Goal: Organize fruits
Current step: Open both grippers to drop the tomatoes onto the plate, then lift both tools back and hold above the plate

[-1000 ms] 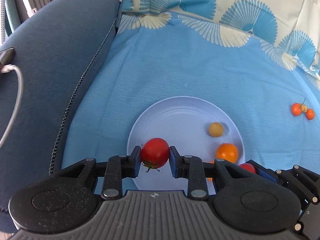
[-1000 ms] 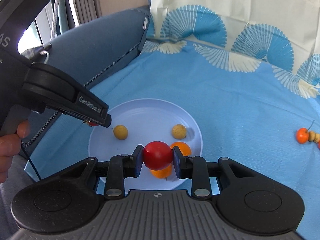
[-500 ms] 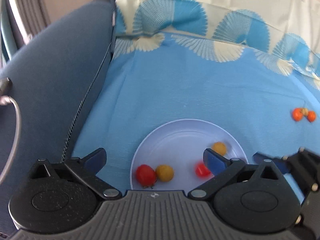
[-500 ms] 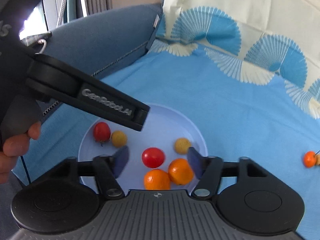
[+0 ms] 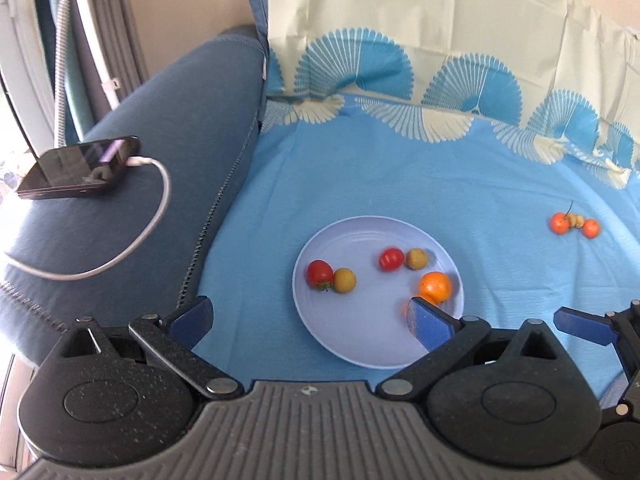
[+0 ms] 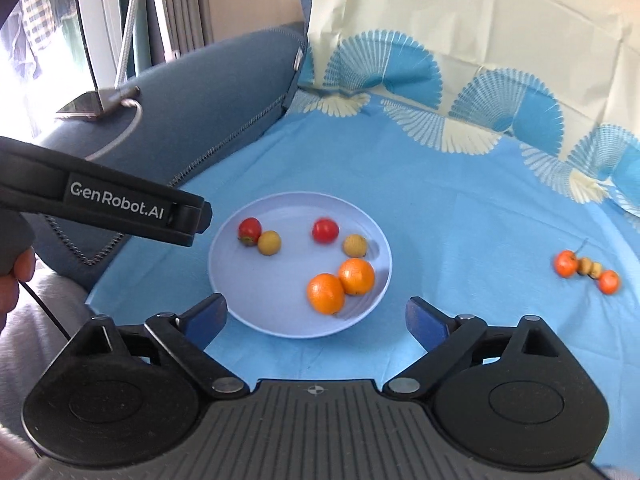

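A pale blue plate (image 6: 280, 320) lies on the blue cloth and holds two red tomatoes (image 6: 249, 229) (image 6: 325, 230), two small yellow-brown fruits (image 6: 269, 242) (image 6: 355, 245) and two oranges (image 6: 325, 293) (image 6: 356, 276). The plate also shows in the left wrist view (image 5: 360, 344). My left gripper (image 5: 310, 316) is open and empty, above the plate's near edge. My right gripper (image 6: 316, 316) is open and empty, just in front of the plate. A small cluster of orange and tan fruits (image 6: 586, 269) lies on the cloth to the right, also in the left wrist view (image 5: 574, 222).
A blue sofa arm (image 5: 168, 128) rises on the left with a phone (image 5: 80, 166) and white cable (image 5: 156, 208) on it. A cream and blue patterned cloth (image 5: 440, 32) hangs at the back. The left gripper's body (image 6: 112, 204) crosses the right wrist view.
Both grippers opened and let their red tomatoes go onto the plate. Both then drew back and up, away from the plate.
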{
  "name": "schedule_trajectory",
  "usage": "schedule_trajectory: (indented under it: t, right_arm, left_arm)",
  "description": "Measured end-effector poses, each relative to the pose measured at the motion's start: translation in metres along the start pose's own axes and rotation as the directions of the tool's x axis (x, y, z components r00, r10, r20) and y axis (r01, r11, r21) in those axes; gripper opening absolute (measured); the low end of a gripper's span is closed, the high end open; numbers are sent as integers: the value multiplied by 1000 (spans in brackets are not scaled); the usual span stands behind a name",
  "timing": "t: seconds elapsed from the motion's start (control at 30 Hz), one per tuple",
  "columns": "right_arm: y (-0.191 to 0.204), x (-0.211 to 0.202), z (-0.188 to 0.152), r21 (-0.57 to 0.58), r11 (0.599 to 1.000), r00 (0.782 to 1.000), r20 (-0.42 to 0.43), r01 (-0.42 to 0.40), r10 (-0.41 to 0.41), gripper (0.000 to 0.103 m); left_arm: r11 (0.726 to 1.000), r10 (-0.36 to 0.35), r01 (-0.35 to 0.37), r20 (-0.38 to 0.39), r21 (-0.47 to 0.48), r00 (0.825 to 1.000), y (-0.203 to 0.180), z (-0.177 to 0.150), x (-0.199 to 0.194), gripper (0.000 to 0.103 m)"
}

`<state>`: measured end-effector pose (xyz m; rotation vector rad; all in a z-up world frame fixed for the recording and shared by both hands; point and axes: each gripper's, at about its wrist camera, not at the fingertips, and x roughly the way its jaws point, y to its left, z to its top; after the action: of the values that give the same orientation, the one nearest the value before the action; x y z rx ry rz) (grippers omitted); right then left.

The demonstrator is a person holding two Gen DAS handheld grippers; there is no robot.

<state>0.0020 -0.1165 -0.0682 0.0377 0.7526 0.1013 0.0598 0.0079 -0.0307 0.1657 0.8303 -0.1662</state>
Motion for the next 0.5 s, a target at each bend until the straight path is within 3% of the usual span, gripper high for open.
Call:
schedule_trajectory:
  t: [0.5]
  right_arm:
    - [3,-88,-23,37,998,989,137,51,-56,100]
  left_arm:
    - [1000,-7,8,104,-11,995,-3,-22,-80,103]
